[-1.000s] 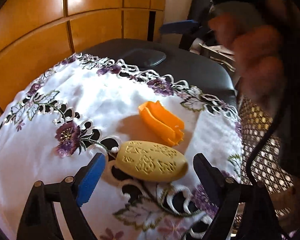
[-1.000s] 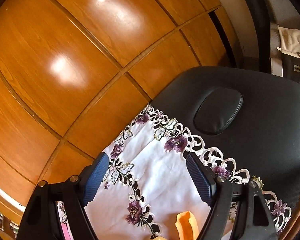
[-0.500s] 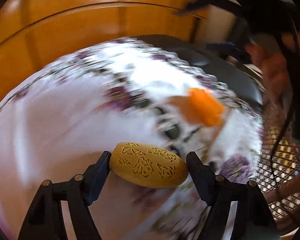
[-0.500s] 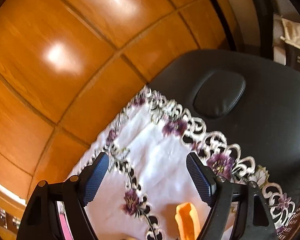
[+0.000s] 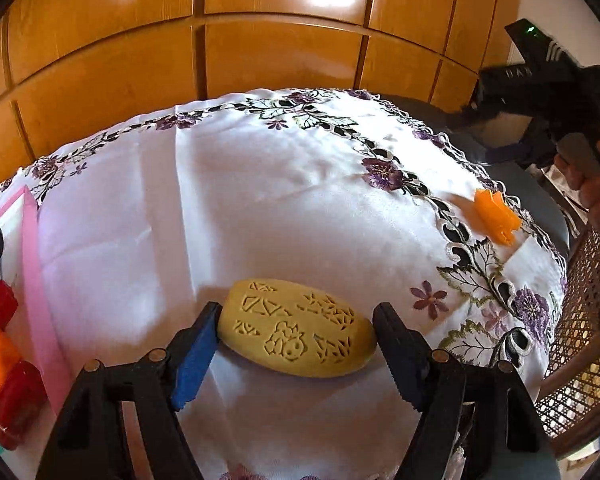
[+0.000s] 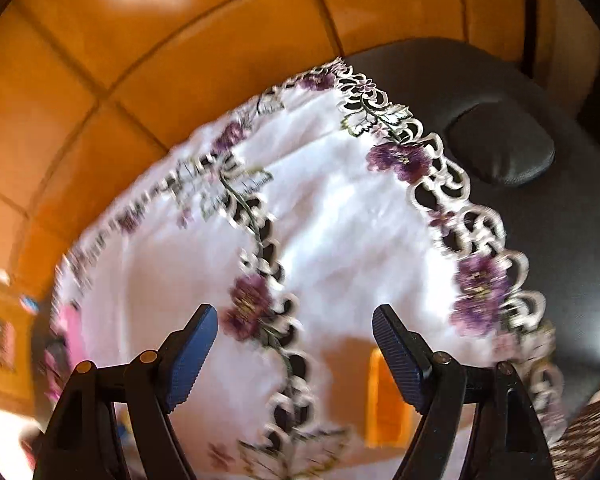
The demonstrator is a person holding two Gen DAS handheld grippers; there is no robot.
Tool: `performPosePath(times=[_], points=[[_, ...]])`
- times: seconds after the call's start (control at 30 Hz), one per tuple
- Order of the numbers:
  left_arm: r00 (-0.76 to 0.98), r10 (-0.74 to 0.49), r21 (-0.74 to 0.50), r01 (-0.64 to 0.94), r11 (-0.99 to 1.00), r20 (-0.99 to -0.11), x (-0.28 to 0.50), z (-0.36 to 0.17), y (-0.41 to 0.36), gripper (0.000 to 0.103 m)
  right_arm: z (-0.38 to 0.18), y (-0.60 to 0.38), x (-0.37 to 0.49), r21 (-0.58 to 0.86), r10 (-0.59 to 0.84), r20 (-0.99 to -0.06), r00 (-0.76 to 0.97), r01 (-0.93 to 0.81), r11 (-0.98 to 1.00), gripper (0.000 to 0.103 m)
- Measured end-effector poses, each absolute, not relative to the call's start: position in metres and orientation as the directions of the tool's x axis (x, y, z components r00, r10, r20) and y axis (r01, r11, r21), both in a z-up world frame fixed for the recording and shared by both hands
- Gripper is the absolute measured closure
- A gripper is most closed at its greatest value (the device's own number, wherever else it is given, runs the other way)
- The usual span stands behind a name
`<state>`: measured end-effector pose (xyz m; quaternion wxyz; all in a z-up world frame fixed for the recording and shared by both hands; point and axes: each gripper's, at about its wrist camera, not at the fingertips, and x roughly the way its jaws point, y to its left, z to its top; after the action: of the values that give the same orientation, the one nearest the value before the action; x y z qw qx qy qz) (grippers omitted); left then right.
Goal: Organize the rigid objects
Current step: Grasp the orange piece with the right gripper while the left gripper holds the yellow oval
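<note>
Two grippers show, one per view. The left gripper [image 5: 296, 330] clamps a yellow oval [image 5: 298, 330] between its fingers, each pad pressed against one narrow end. The oval is a smooth, rounded, soap-like block, mustard yellow, its top cut with sunken patterns: triangles, lattice marks and a small figure near the middle. Its long axis runs across the view from one finger to the other, dipping slightly toward the right end, and the carved face looks up. It sits low over the white cloth [image 5: 260, 208] with purple flower embroidery; whether it touches the cloth cannot be told.

An orange piece [image 5: 495, 216] lies on the cloth near its right edge, well apart from the oval. At the far left stands a pink tray [image 5: 32, 264] with red and orange things beside it.

The right gripper [image 6: 296, 346] hangs above the cloth with its fingers spread and nothing between them; the orange piece [image 6: 383, 400], blurred, lies below near its right finger.
</note>
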<state>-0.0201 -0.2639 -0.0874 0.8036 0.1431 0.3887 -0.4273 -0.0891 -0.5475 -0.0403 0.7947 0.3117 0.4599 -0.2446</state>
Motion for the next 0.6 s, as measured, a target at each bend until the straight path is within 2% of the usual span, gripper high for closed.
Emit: performPosePath(times=[0.2,0.27,0.33,0.4,0.47,0.6], points=[[0.324,-0.591,-0.128,0.794,0.595,-0.738,-0.02,-0.087,-0.263,0.026,-0.06,-0.546,-0.093,0.088,-0.103,-0.964,0.245,0.661,0.745,0.024],[0.323,-0.594,-0.13,0.794,0.594,-0.737,-0.021,-0.087,-0.262,0.026,-0.069,-0.547,-0.092,0.089,-0.059,-0.979,0.197,0.662,0.744,0.036],[0.317,-0.596,-0.14,0.792,0.594,-0.738,-0.02,-0.087,-0.261,0.026,-0.08,-0.544,-0.086,0.023,-0.066,-0.991,0.113,0.646,0.763,0.037],[0.312,-0.6,-0.15,0.79,0.595,-0.737,-0.02,-0.086,-0.258,0.026,-0.092,-0.537,-0.079,-0.009,-0.049,-0.998,0.048,0.605,0.796,0.057],[0.311,-0.604,-0.157,0.787,0.596,-0.734,-0.019,-0.086,-0.255,0.026,-0.088,-0.527,-0.073,-0.047,-0.091,-0.995,0.049,0.57,0.821,0.077],[0.31,-0.609,-0.162,0.787,0.596,-0.73,-0.02,-0.086,-0.252,0.026,-0.072,-0.498,-0.055,-0.022,-0.106,-0.984,0.144,0.49,0.871,0.077]])
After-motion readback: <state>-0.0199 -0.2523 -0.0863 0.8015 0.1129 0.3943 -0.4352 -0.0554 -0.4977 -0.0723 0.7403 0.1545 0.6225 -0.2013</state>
